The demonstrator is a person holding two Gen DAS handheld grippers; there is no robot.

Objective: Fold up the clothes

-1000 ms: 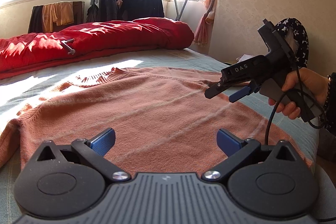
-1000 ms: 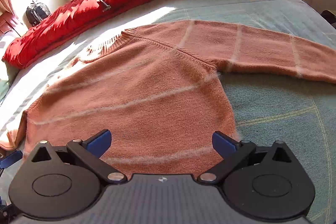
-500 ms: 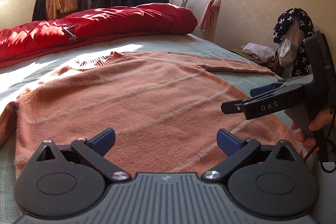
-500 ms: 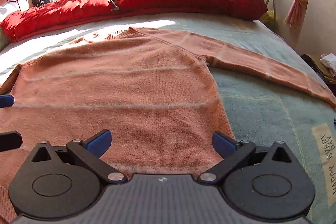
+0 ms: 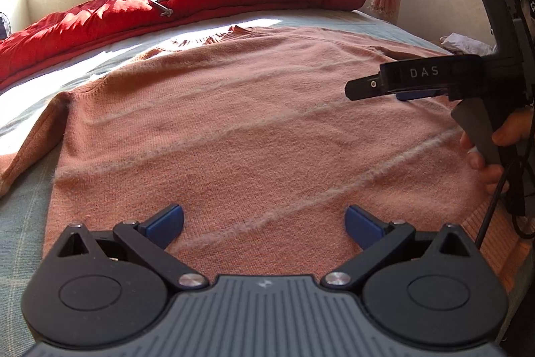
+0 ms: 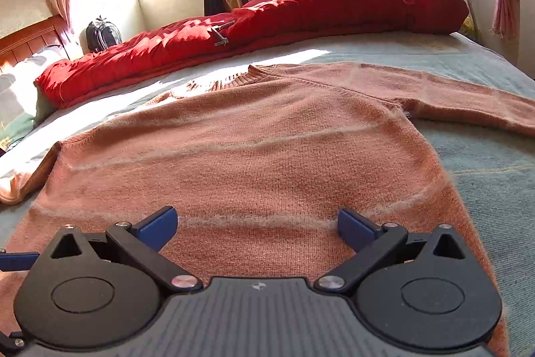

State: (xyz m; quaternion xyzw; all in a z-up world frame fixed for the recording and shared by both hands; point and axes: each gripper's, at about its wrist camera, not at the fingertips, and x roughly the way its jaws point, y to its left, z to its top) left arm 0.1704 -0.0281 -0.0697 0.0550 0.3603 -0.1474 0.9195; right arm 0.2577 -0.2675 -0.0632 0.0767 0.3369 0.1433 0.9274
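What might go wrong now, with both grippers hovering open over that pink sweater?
The sweater is fuzzy knit, so a gripper might snag it or pinch both layers. Its long sleeve stretches toward the bed's edge and may drag or slip off. The right gripper and the left gripper are near each other and might collide.

Two matching handheld grippers — black bodies, blue finger pads

The left gripper (image 5: 264, 223) has a ribbed grey centre plate with a small pale mark at its top, two round black housings with raised discs, and black linkage arms pinned by silver screws; each arm ends in a blue pad (image 5: 165, 220). The right gripper (image 6: 257, 223) is built the same in its own view. Seen side-on from the left camera, it shows a black bar lettered "DAS" in white, a grey trigger handle and a black cable looping below — a hand (image 5: 491, 153) wraps the handle
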